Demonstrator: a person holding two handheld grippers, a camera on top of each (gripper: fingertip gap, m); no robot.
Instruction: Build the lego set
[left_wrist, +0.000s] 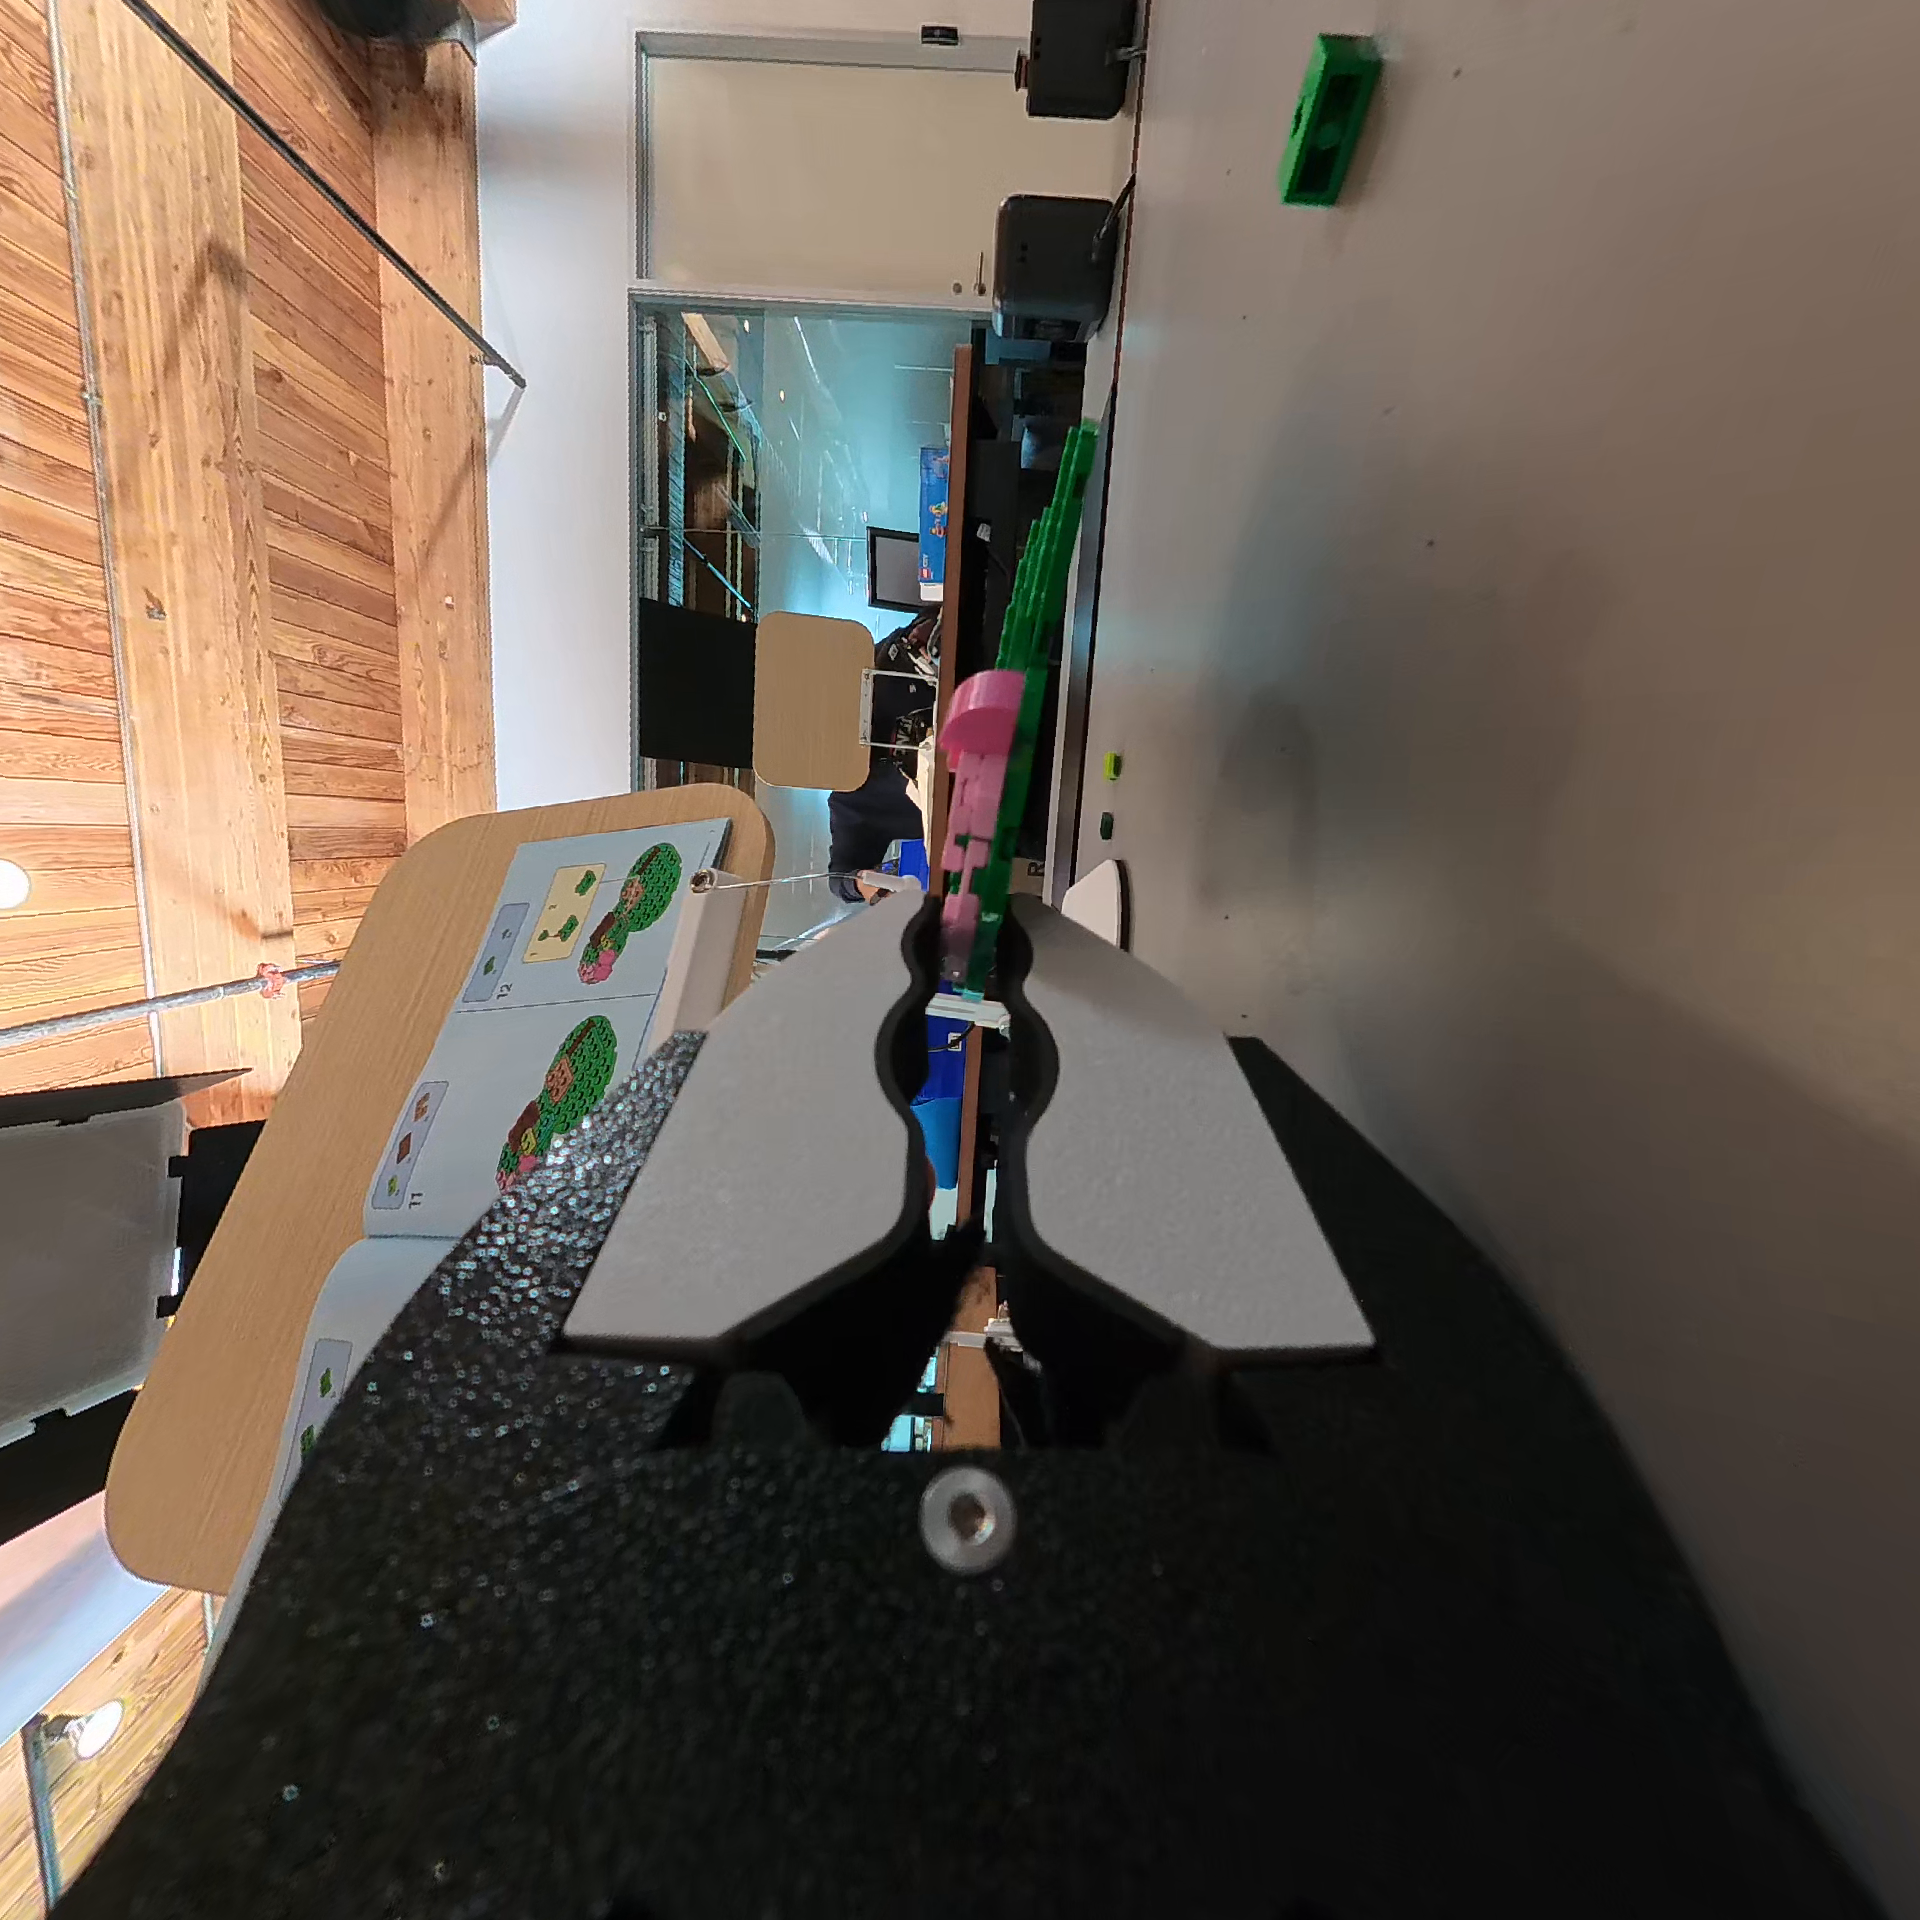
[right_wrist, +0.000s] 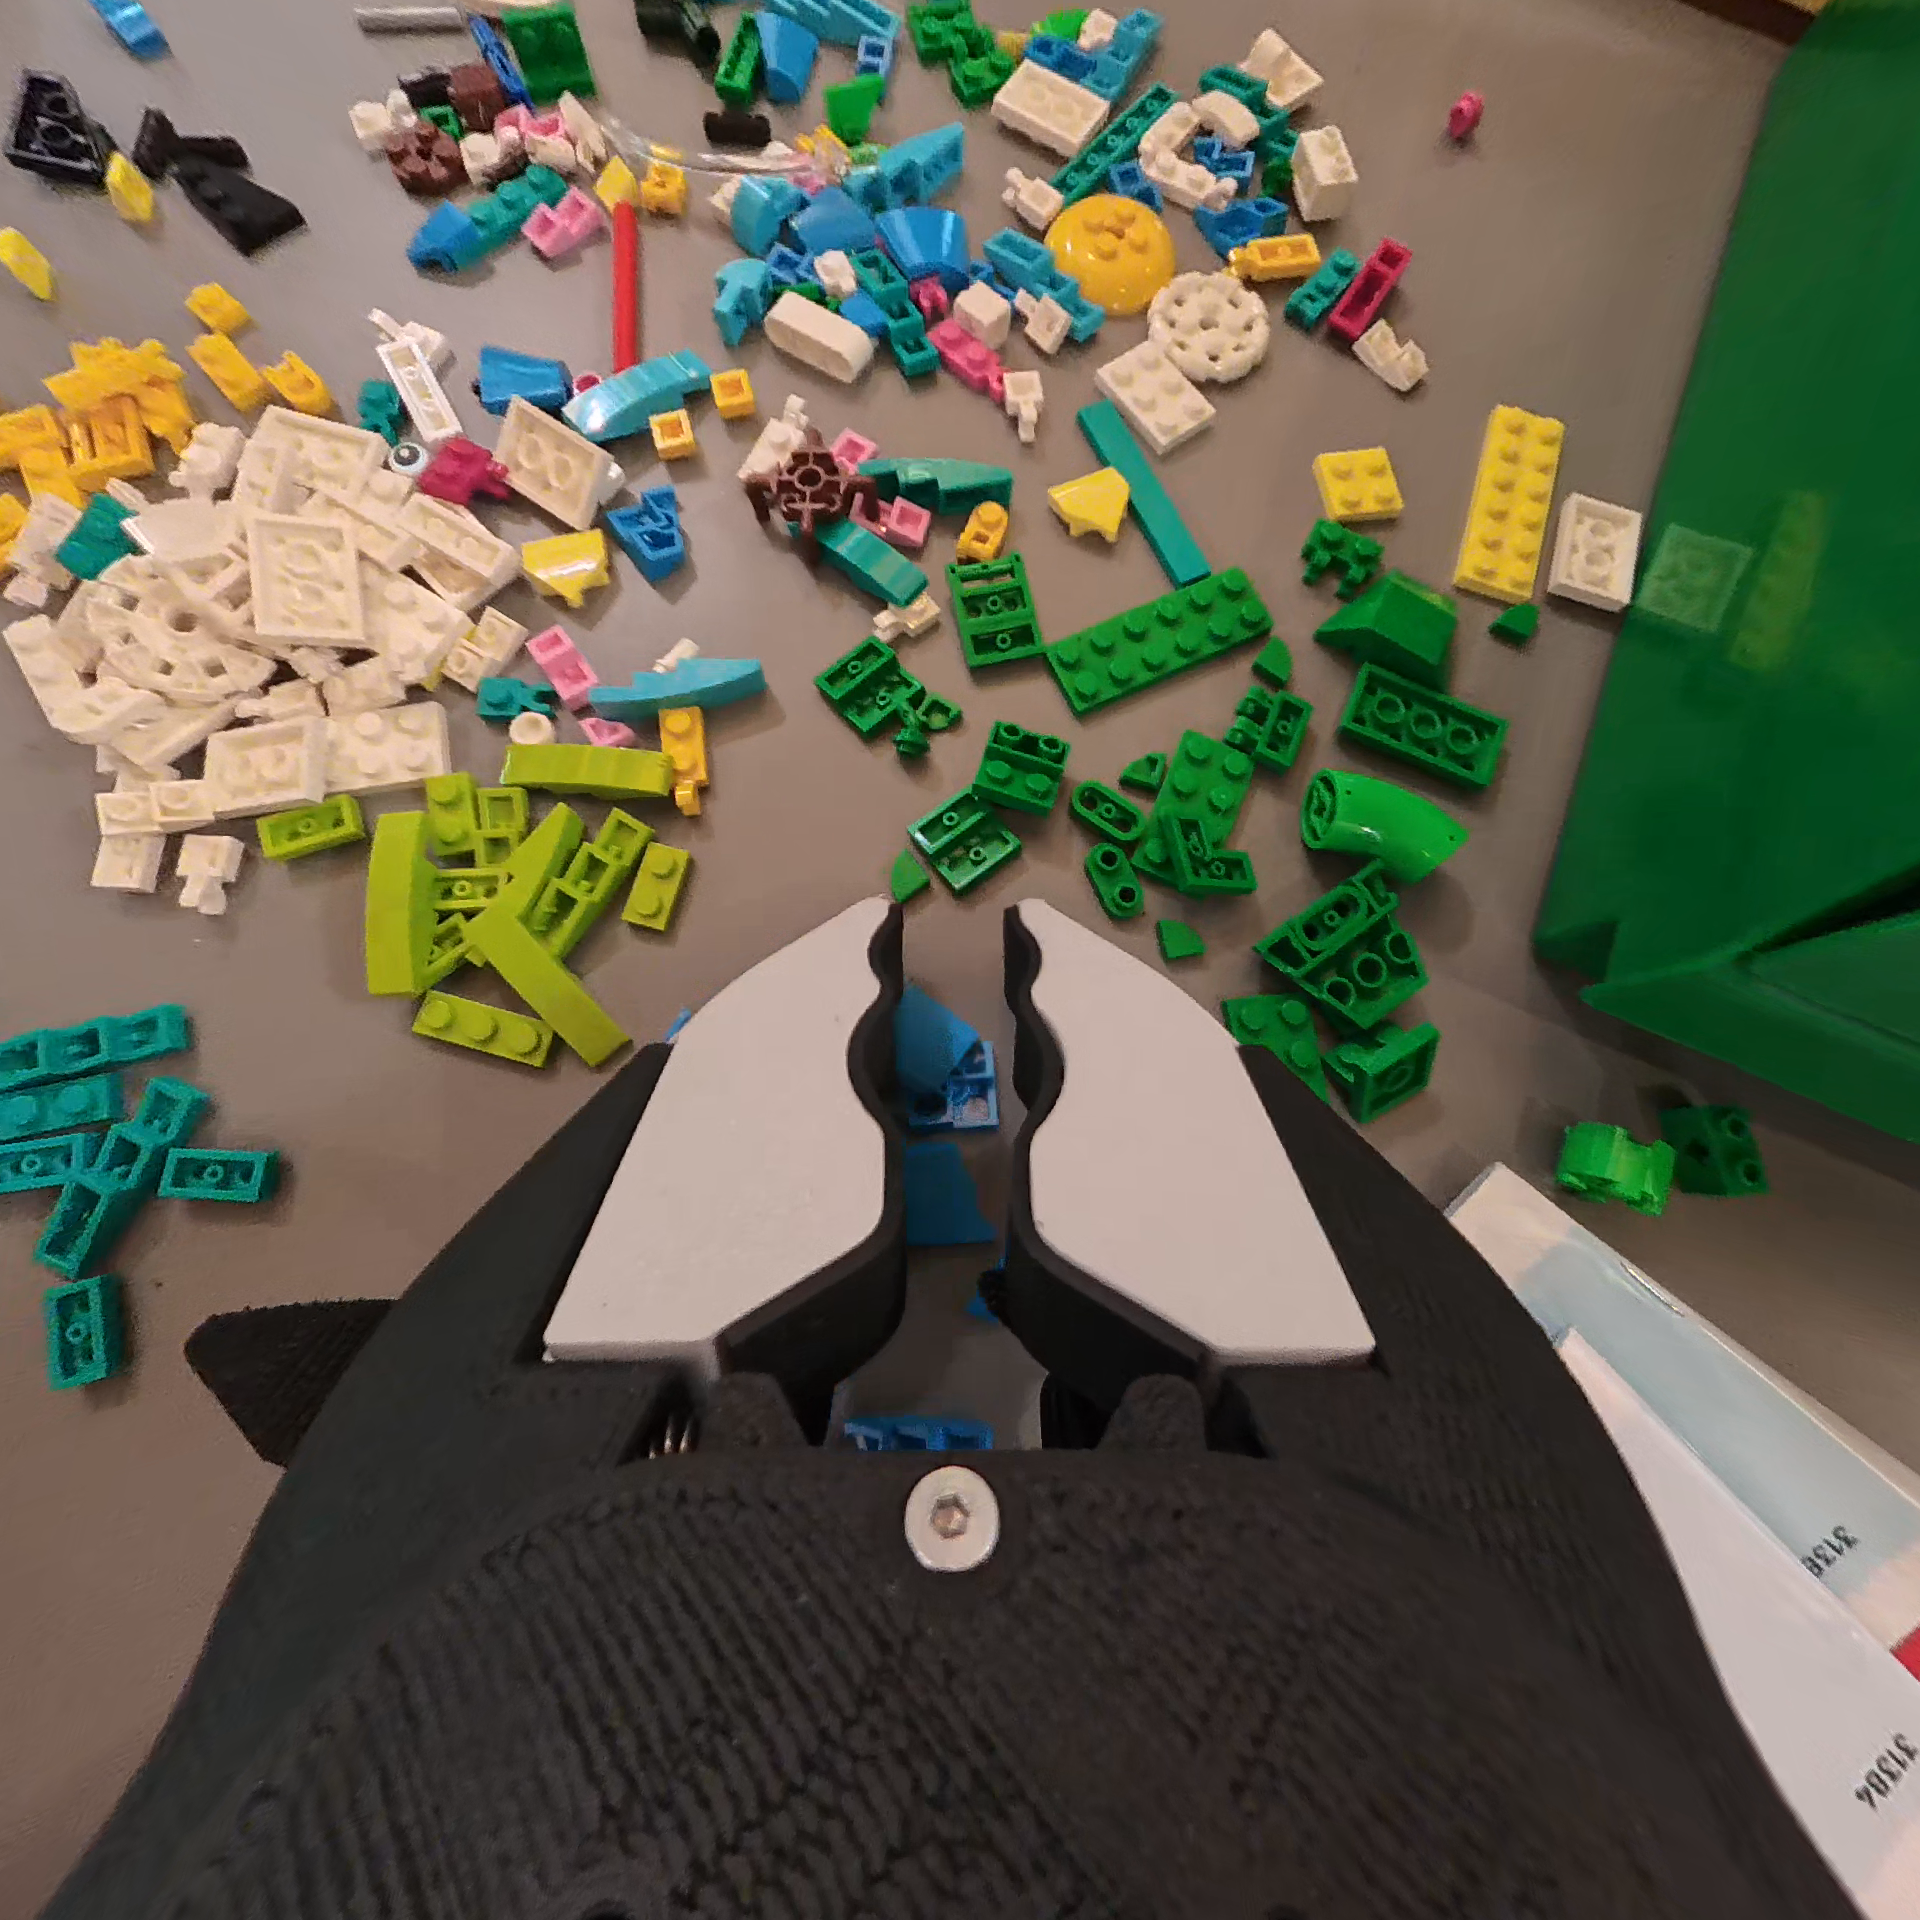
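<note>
In the left wrist view my left gripper (left_wrist: 966, 920) is shut on the edge of a green baseplate (left_wrist: 1044, 582), seen edge-on and held off the grey table (left_wrist: 1558, 727). Pink bricks (left_wrist: 971, 790) with a round pink piece on top are stuck on the plate. In the right wrist view my right gripper (right_wrist: 951, 920) is open and empty, hovering over loose bricks on the table. Blue pieces (right_wrist: 940, 1060) lie on the table under the gap between its fingers. Green bricks (right_wrist: 1153, 634) lie just ahead and to the right, and lime-green pieces (right_wrist: 499, 894) to the left.
An open instruction booklet (left_wrist: 561, 997) rests on a wooden stand left of the plate. A lone green brick (left_wrist: 1330, 120) lies on the table. White (right_wrist: 260, 623), teal (right_wrist: 94, 1122) and mixed brick piles surround the right gripper. A big green tray (right_wrist: 1766, 675) and a booklet (right_wrist: 1714, 1455) lie to the right. To the lone green brick (left_wrist: 1330, 120): left tips about 12 cm, right tips about 45 cm.
</note>
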